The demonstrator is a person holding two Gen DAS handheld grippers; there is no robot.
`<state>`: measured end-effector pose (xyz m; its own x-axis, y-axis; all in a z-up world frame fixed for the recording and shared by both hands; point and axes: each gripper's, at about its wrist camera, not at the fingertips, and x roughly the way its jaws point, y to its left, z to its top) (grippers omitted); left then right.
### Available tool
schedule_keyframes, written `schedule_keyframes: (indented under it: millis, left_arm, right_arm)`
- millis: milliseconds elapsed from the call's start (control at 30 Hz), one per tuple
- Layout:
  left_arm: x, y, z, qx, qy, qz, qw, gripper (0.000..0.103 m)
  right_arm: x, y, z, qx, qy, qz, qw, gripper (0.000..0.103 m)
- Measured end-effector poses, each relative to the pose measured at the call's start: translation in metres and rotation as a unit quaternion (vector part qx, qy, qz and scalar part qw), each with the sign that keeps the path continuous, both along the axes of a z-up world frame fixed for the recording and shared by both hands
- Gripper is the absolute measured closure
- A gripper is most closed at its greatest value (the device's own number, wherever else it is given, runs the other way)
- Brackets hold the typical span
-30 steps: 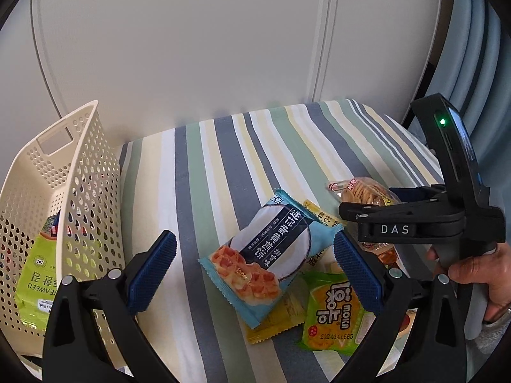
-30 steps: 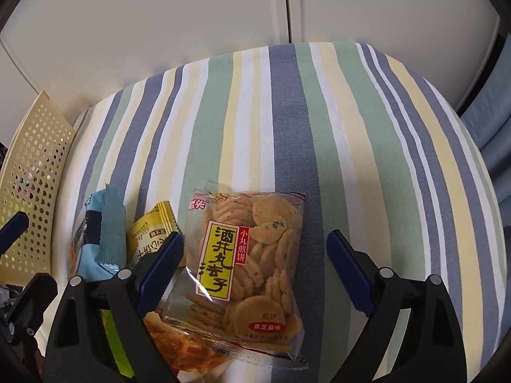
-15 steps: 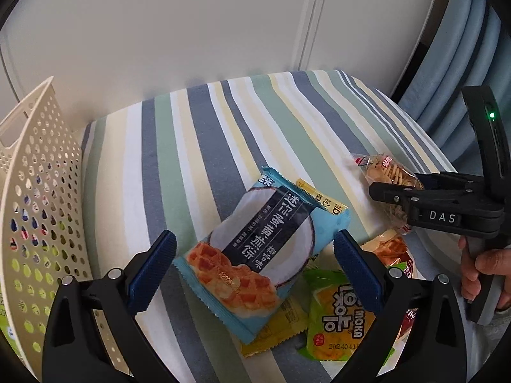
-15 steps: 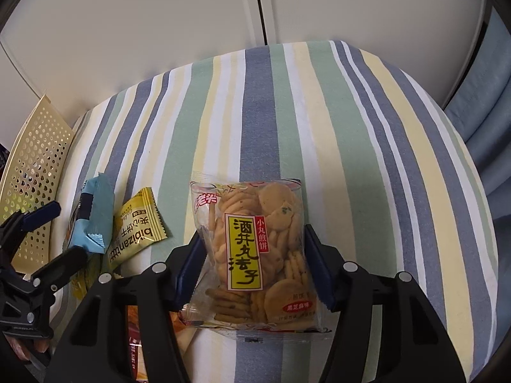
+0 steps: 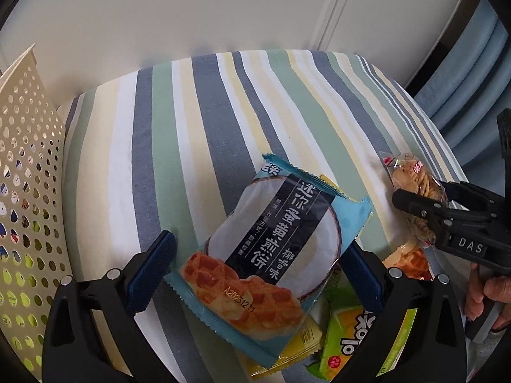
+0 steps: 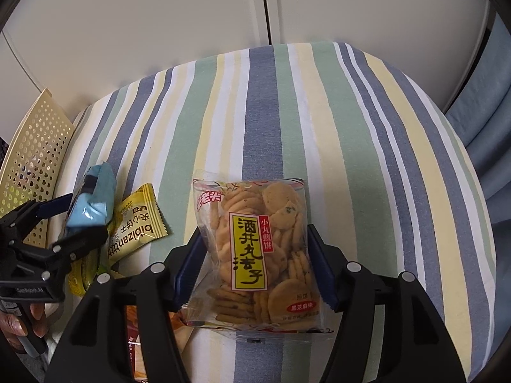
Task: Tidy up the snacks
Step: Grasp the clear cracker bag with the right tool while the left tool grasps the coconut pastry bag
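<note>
Two grippers work over a striped cloth [image 6: 367, 146]. At far left stands a perforated basket [image 5: 22, 172]. Next, the left gripper [image 5: 258, 271] straddles a blue waffle packet [image 5: 271, 242], fingers spread apart and not pinching it, above a yellow packet [image 6: 137, 223] and a green one [image 5: 354, 341]. Rightward, the right gripper [image 6: 255, 265] is clamped on a clear cracker bag [image 6: 255, 249].

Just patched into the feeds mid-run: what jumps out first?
The right gripper is clamped on a clear bag of small round crackers over the striped tablecloth. The open left gripper straddles a blue waffle-cookie packet atop the snack pile, with the perforated cream basket at far left.
</note>
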<state>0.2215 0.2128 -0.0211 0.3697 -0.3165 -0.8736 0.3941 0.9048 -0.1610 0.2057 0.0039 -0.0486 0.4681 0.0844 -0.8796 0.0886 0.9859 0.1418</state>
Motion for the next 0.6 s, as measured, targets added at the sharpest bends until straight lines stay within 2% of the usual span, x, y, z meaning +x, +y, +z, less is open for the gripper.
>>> schedule_keyframes:
  millis: [33, 100, 133, 300, 433, 500, 600]
  left_arm:
    - [0.0, 0.001, 0.0, -0.007, 0.0, 0.004, 1.0, 0.004]
    - [-0.002, 0.003, 0.003, -0.023, -0.004, 0.007, 0.9997, 0.024]
    - [-0.003, 0.005, 0.004, -0.03, -0.006, 0.01, 0.9995, 0.027]
    - [-0.009, 0.011, 0.011, -0.054, -0.013, 0.013, 0.9984, 0.035]
    - [-0.017, 0.02, 0.023, -0.079, -0.023, 0.01, 0.9965, 0.038]
    - [-0.021, 0.023, 0.029, -0.09, -0.03, 0.008, 0.9955, 0.044]
    - [-0.022, 0.023, 0.035, -0.09, -0.035, 0.007, 0.9953, 0.044]
  right_arm:
    - [0.0, 0.001, 0.0, -0.001, 0.0, 0.0, 1.0, 0.04]
    - [0.001, 0.002, -0.001, -0.002, 0.0, 0.0, 1.0, 0.04]
    - [0.001, 0.002, -0.001, -0.001, 0.0, 0.0, 1.0, 0.04]
    - [0.002, 0.005, -0.002, -0.006, 0.001, 0.0, 1.0, 0.04]
    - [0.002, 0.006, -0.002, -0.01, 0.001, 0.001, 1.0, 0.04]
    - [0.002, 0.006, -0.003, -0.012, 0.001, 0.001, 1.0, 0.04]
    - [0.002, 0.007, -0.003, -0.014, 0.002, 0.001, 1.0, 0.04]
